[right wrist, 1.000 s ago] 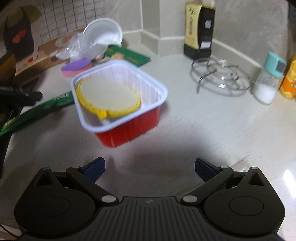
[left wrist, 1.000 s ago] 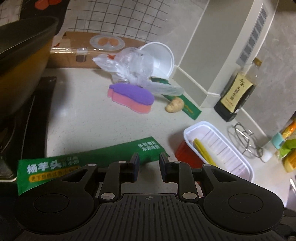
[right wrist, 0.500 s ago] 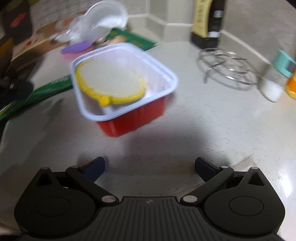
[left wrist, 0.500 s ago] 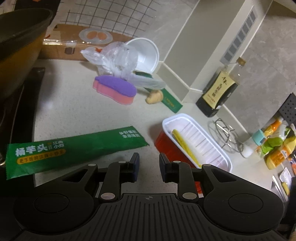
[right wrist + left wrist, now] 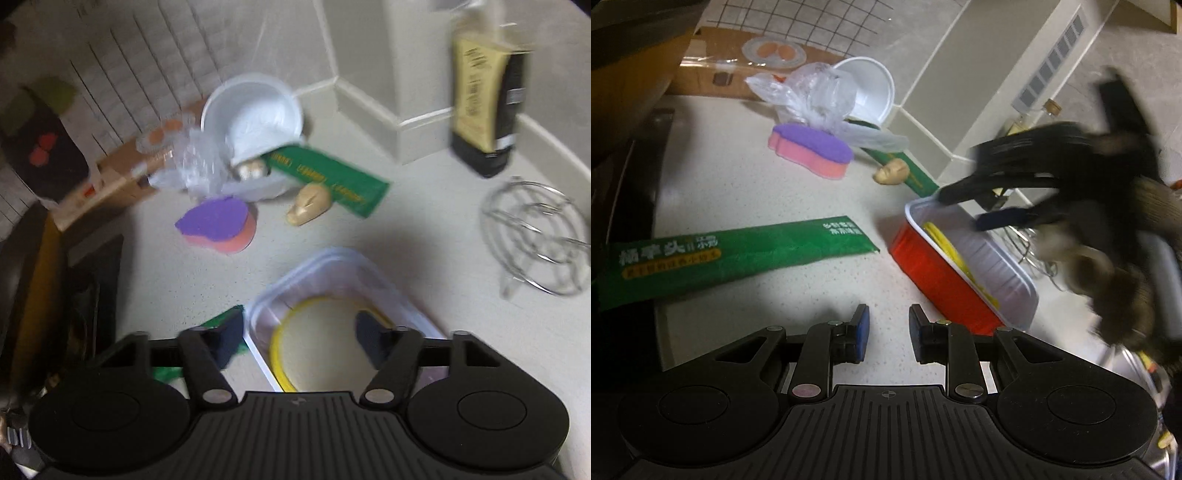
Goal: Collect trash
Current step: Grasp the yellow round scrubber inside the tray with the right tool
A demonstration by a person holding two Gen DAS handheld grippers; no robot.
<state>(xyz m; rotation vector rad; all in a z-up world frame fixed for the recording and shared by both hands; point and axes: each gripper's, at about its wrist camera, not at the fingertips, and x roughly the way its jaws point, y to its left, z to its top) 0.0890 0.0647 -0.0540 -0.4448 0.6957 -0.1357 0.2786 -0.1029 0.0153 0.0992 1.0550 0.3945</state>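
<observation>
A red tray (image 5: 938, 275) with a white inside and a yellow lid (image 5: 284, 332) in it stands on the counter. My right gripper (image 5: 295, 336) hangs over it, blurred, its jaws closing. One finger is outside the tray's left wall (image 5: 258, 350) and the other inside, and the pads do not press on it. The left wrist view shows the right gripper (image 5: 975, 208) above the tray's far end. My left gripper (image 5: 886, 332) is open with nothing between its fingers, just short of a long green wrapper (image 5: 731, 254).
At the back lie a white bowl (image 5: 255, 110), a crumpled plastic bag (image 5: 199, 158), a purple-pink sponge (image 5: 218, 221), a ginger piece (image 5: 310, 203) and a second green wrapper (image 5: 332, 177). A dark bottle (image 5: 484, 110) and a wire rack (image 5: 535, 236) stand right; a stove (image 5: 624, 184) is left.
The right gripper has risen and come forward over the red tray with its jaws narrowing, and now shows in the left wrist view. The left gripper has drawn back a little from the green wrapper.
</observation>
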